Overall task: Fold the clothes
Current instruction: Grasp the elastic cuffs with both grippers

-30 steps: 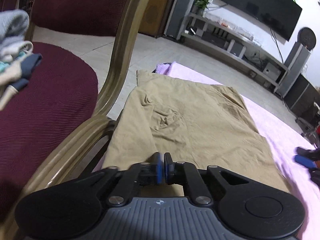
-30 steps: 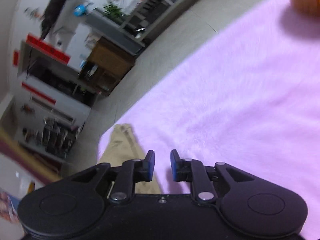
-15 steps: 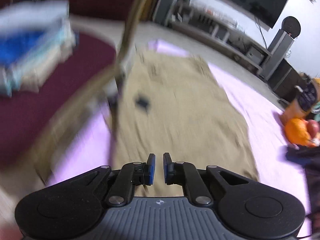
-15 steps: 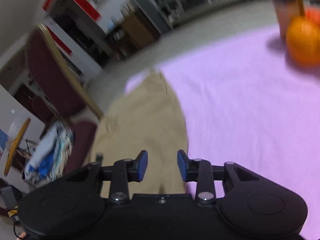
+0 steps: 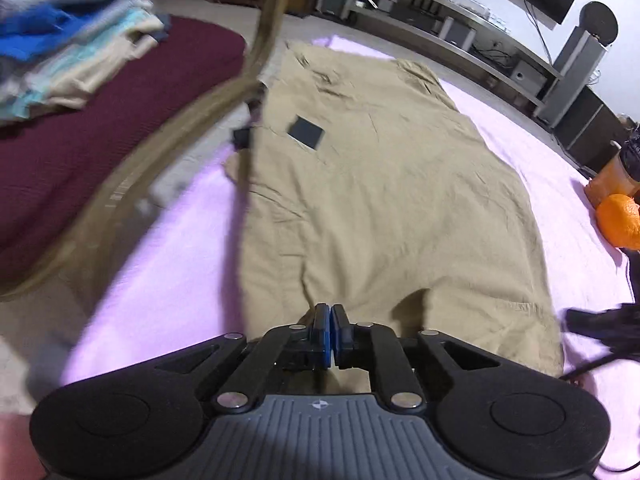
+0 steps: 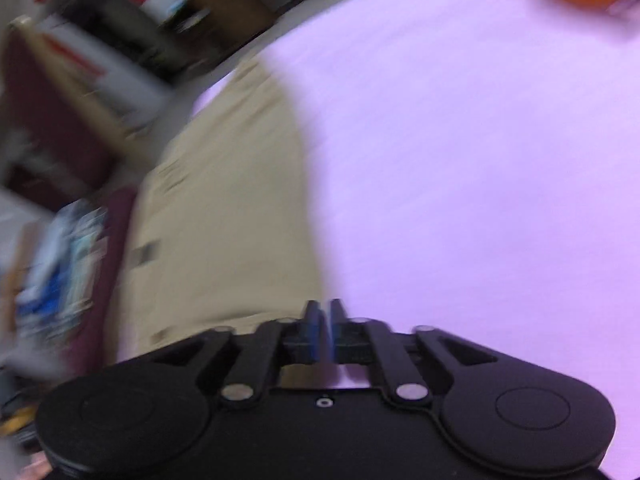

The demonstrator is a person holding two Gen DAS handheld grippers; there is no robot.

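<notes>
A tan garment (image 5: 384, 184) lies spread flat on a pink blanket (image 5: 160, 280), with a black square patch (image 5: 306, 132) near its far left. My left gripper (image 5: 331, 320) is shut on the near edge of the garment, where a fold of cloth rises between the pads. In the blurred right wrist view the garment (image 6: 224, 216) lies to the left on the blanket (image 6: 460, 160). My right gripper (image 6: 324, 316) has its jaws closed at the garment's near right corner; I cannot tell whether cloth is between them.
A maroon chair (image 5: 100, 120) with a tan frame stands left of the blanket and holds a pile of folded clothes (image 5: 68, 36). An orange (image 5: 622, 220) and an orange container sit at the right. A TV stand runs along the back.
Both grippers were open half a second ago and are now closed at the garment's near edge. The left gripper pulled back from the far part of the garment; the right swung over to it.
</notes>
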